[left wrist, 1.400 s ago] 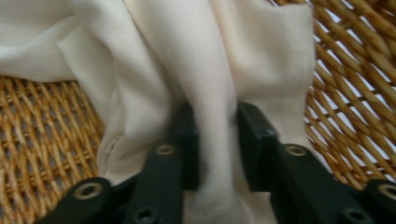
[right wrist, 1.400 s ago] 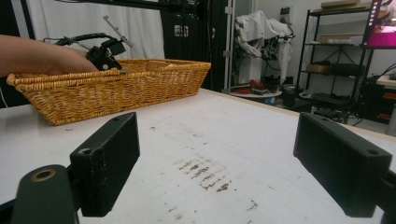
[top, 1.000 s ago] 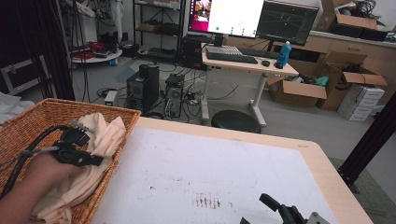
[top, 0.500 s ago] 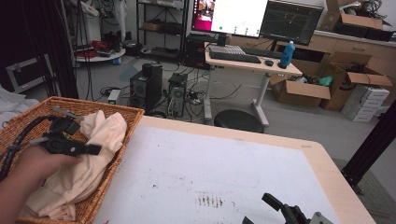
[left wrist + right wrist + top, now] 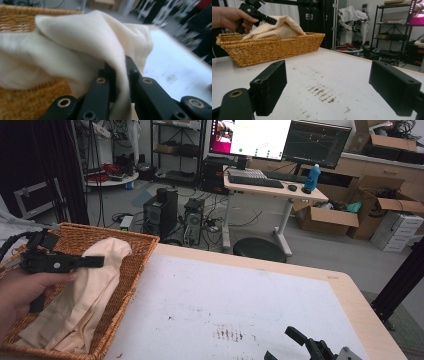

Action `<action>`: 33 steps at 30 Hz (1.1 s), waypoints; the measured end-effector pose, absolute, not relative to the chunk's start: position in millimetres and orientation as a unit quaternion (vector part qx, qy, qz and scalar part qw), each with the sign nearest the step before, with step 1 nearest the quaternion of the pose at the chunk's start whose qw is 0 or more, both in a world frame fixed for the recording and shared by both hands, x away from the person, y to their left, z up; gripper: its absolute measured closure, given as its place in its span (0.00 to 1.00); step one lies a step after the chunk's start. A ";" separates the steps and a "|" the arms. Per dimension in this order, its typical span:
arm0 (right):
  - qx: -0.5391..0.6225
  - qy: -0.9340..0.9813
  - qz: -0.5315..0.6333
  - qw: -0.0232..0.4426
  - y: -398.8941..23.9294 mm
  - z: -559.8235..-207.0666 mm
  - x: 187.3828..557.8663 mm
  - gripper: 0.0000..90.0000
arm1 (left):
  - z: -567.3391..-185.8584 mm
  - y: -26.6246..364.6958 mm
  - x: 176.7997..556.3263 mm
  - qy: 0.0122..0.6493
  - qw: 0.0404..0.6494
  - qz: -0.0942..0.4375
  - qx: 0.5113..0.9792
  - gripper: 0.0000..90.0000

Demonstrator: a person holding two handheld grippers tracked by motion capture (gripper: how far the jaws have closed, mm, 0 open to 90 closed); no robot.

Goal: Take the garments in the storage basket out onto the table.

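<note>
The high view is looking forward and down across the worktop from the person's side. The left gripper view is riding in tight on the cream cloth, facing over the wicker basket. The right gripper view is sitting low, looking level across the worktop toward that same basket and cloth.

Cloth in basket (table's left end); left tongs above.
</note>
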State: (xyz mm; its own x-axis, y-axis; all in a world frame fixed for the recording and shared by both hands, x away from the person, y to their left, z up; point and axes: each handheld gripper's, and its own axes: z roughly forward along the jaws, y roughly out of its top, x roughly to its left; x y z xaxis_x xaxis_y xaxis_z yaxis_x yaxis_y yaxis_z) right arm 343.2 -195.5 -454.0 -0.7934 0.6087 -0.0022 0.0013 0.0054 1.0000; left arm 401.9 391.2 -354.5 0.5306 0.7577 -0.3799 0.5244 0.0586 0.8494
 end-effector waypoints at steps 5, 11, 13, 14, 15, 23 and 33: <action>0.227 0.672 0.668 0.228 -195.5 -453.9 343.1 0.16 | -346.8 392.1 397.0 0.458 0.586 0.098 0.662 0.94; 0.227 0.672 0.668 0.228 -195.4 -453.9 343.1 0.16 | -329.5 389.9 391.3 0.432 0.621 0.097 0.647 0.94; 0.227 0.672 0.667 0.227 -195.5 -454.0 343.2 0.16 | -321.7 387.9 389.3 0.422 0.632 0.100 0.642 0.94; 0.227 0.672 0.668 0.227 -195.5 -453.9 343.2 0.16 | -318.2 386.9 388.3 0.419 0.639 0.100 0.637 0.94; 0.227 0.672 0.668 0.227 -195.5 -453.9 343.3 0.16 | -315.0 386.1 387.5 0.416 0.646 0.099 0.633 0.94; 0.227 0.672 0.667 0.227 -195.5 -454.0 343.2 0.16 | -284.6 376.4 382.1 0.390 0.654 0.115 0.638 0.94; 0.227 0.672 0.667 0.227 -195.4 -454.0 343.1 0.16 | -268.0 368.6 379.0 0.376 0.657 0.118 0.643 0.94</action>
